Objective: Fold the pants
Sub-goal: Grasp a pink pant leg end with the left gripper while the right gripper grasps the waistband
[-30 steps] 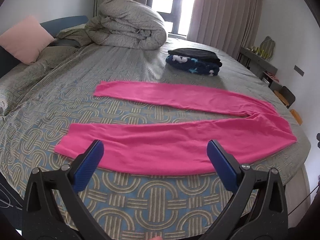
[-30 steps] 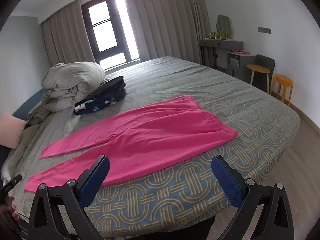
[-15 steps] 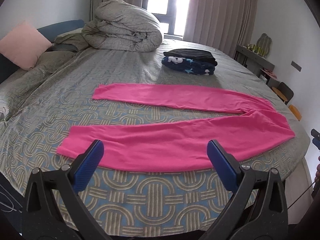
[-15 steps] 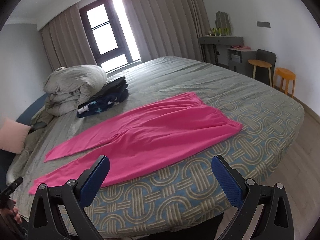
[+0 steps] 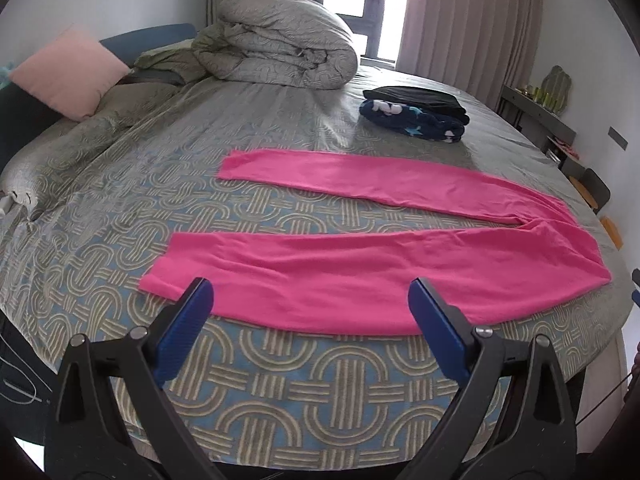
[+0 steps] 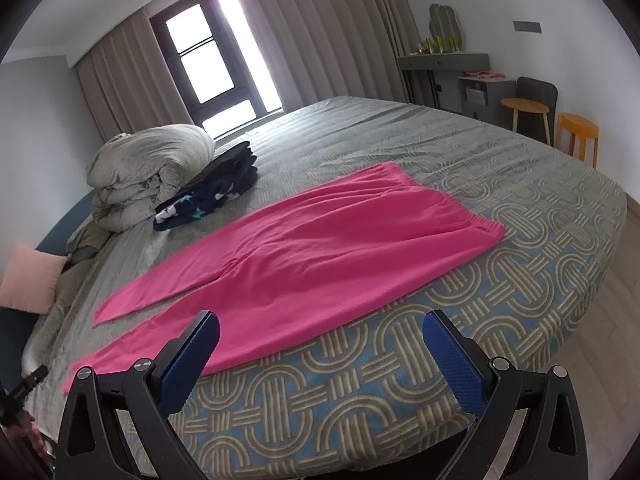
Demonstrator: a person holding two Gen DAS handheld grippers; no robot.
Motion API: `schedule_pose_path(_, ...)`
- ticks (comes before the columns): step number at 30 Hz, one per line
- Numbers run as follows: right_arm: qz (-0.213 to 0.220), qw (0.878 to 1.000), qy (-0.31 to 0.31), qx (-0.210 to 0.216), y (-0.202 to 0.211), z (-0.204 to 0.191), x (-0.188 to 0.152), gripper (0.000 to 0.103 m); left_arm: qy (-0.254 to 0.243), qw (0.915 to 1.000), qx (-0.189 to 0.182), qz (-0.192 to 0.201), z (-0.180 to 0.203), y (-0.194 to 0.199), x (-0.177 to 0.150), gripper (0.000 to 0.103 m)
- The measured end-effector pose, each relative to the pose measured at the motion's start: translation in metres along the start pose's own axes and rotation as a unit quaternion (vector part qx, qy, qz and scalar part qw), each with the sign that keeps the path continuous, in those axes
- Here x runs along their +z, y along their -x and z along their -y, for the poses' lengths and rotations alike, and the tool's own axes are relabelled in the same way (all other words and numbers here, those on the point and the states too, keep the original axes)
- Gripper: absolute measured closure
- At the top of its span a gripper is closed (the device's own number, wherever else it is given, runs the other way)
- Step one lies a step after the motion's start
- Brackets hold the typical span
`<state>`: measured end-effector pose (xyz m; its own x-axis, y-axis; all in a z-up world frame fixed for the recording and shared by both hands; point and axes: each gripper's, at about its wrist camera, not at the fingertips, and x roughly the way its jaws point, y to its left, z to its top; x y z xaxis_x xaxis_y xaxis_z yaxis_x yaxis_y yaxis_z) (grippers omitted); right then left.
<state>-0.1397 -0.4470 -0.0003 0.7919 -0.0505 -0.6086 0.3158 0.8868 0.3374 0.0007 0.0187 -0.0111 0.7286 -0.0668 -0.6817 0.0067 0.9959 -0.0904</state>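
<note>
Bright pink pants [image 5: 360, 264] lie flat on the patterned bed [image 5: 304, 392], legs spread apart and pointing left, waistband at the right. In the right wrist view the same pants [image 6: 320, 240] run from the waistband at the right down to the leg ends at the lower left. My left gripper [image 5: 312, 308] is open, hovering over the near edge of the near leg, with nothing between its blue pads [image 5: 182, 336]. My right gripper [image 6: 320, 344] is open too, above the bed's front edge below the pants' seat.
A rolled grey duvet [image 5: 280, 44] and a pink pillow [image 5: 68, 72] sit at the head of the bed. A folded dark pile [image 5: 416, 114] of clothes lies behind the pants. Stools [image 6: 576, 132] and a desk [image 6: 452, 64] stand by the right wall.
Both grippers have drifted a little relative to the bed, so the pants sit slightly differently in each view. The jaws stay open and the pants have not moved.
</note>
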Motion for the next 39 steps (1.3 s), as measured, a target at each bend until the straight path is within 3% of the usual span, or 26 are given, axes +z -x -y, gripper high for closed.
schedule_pose_path(6,-0.006,1.000,-0.003,-0.002,-0.007,0.003,0.000,0.000,0.039,0.9990,-0.005,-0.022,-0.018,-0.012,-0.006,0.008)
schedule_pose_path(9,-0.009,1.000,-0.004,-0.001,-0.010,0.004,0.001,0.000,0.072,0.9963,-0.009,-0.046,-0.031,-0.024,-0.012,0.021)
schedule_pose_path(11,-0.010,1.000,-0.006,-0.002,-0.011,0.004,0.002,0.000,0.096,0.9935,-0.014,-0.061,-0.039,-0.031,-0.016,0.026)
schedule_pose_path(15,-0.010,1.000,-0.007,-0.004,-0.012,0.005,0.004,0.000,0.161,0.9826,-0.024,-0.090,-0.063,-0.046,-0.027,0.028)
schedule_pose_path(18,-0.011,1.000,-0.009,-0.007,-0.015,0.006,0.002,0.000,0.188,0.9761,-0.028,-0.105,-0.072,-0.053,-0.033,0.039)
schedule_pose_path(32,-0.023,0.999,-0.021,-0.015,-0.028,0.010,0.005,0.000,0.275,0.9522,-0.041,-0.126,-0.102,-0.096,-0.027,0.041)
schedule_pose_path(39,-0.028,0.999,-0.031,-0.009,-0.031,0.012,0.003,0.000,0.295,0.9463,-0.047,-0.123,-0.107,-0.100,-0.024,0.041)
